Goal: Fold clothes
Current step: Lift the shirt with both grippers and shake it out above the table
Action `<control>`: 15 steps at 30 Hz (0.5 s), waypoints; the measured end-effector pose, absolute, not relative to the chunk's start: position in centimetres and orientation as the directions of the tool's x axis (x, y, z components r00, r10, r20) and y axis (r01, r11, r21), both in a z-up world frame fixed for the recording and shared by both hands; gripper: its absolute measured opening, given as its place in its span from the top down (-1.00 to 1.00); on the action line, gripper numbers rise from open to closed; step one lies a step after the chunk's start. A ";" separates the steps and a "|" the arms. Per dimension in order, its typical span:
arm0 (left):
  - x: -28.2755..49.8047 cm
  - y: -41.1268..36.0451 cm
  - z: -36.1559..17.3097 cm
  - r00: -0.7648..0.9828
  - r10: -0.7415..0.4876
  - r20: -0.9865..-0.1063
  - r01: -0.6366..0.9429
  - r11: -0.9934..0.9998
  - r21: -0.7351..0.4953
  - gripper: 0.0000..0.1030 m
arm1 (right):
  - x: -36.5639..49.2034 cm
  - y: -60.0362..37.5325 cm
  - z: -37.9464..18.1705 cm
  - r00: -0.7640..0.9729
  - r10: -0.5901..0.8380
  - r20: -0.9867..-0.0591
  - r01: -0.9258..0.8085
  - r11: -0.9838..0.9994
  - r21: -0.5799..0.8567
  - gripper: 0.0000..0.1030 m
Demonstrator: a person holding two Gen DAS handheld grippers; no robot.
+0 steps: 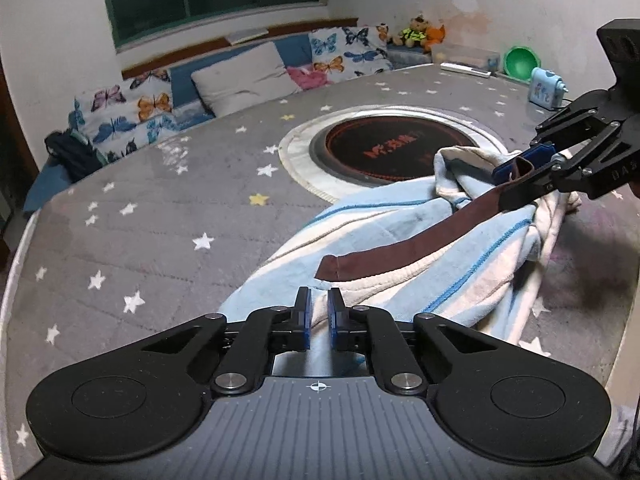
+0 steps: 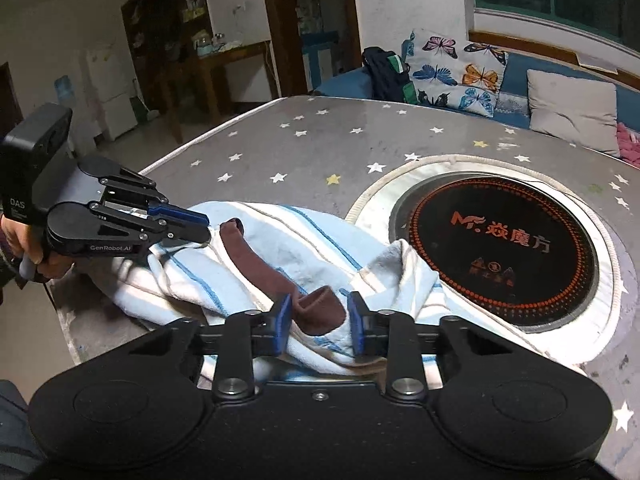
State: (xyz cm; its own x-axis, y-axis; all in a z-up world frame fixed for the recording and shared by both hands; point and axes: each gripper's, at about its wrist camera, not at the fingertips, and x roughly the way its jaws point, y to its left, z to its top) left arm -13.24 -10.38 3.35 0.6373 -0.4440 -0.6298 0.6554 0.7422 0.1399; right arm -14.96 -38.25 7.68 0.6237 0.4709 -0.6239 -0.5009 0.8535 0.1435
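Grip at left tongs [image 1: 319, 300]: narrow, almost closed, seemingly nipping a thin edge of the garment [image 1: 400, 216] right at the tips. The fisheye leaves it unclear how much cloth is caught, so a pull could strip it free.
Garment: crumpled on the star-print table cover [image 1: 160, 220], under and between both tongs, not yet spread flat. Folding it this bunched would trap creases.
Brown neckband [image 1: 400, 252]: runs taut from just ahead of left tongs up to right tongs. Drawing the tongs further apart would likely stretch the rib or jerk one end loose.
Grip at right tongs [image 2: 320, 316]: part closed around the thick end of the neckband. It holds only trim, so the body may hang twisted when lifted.
Round hob [image 2: 500, 248]: just beyond right tongs, with the heap's far edge on its pale rim. Cloth dragged forward would slide across it, which is risky if it is warm.
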 end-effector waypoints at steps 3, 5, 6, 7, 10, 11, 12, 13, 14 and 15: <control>-12.9 -10.0 3.5 0.627 -0.450 -0.635 0.667 0.731 0.141 0.40 | -15.0 -38.7 7.5 0.625 0.465 -0.627 -0.492 0.858 0.145 0.39; -12.9 -9.8 3.4 0.613 -0.460 -0.642 0.687 0.712 0.146 0.26 | -14.9 -38.8 7.5 0.620 0.469 -0.628 -0.495 0.856 0.150 0.39; -12.9 -9.7 3.4 0.606 -0.464 -0.646 0.696 0.703 0.148 0.25 | -14.8 -38.9 7.5 0.615 0.472 -0.631 -0.500 0.853 0.151 0.38; -12.9 -9.6 3.3 0.602 -0.462 -0.651 0.702 0.695 0.157 0.24 | -14.8 -38.9 7.4 0.610 0.475 -0.634 -0.505 0.850 0.151 0.38; -12.3 -9.6 2.8 0.596 -0.441 -0.671 0.706 0.687 0.175 0.24 | -14.5 -38.6 7.2 0.606 0.469 -0.643 -0.515 0.847 0.132 0.38; -12.0 -9.6 2.6 0.595 -0.432 -0.678 0.703 0.688 0.178 0.24 | -14.4 -38.5 7.1 0.607 0.465 -0.645 -0.515 0.848 0.128 0.38; -11.8 -9.6 2.4 0.593 -0.428 -0.682 0.703 0.688 0.180 0.24 | -14.2 -38.5 6.9 0.606 0.462 -0.647 -0.513 0.849 0.126 0.38; -11.6 -9.6 2.3 0.592 -0.429 -0.682 0.705 0.686 0.181 0.23 | -14.1 -38.5 6.8 0.605 0.460 -0.650 -0.512 0.850 0.125 0.38; -11.5 -9.6 2.2 0.589 -0.435 -0.682 0.709 0.682 0.177 0.24 | -14.1 -38.5 6.8 0.605 0.460 -0.650 -0.512 0.850 0.125 0.38; -11.4 -9.6 2.2 0.584 -0.440 -0.682 0.714 0.678 0.174 0.30 | -14.0 -38.4 6.7 0.603 0.458 -0.653 -0.511 0.850 0.124 0.38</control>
State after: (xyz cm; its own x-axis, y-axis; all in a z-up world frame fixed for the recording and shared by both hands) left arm -11.39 -9.61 2.16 0.5845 -0.4403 -0.6816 0.7139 0.6783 0.1740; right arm -14.05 -38.40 6.70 0.6030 0.4580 -0.6531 -0.5113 0.8504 0.1244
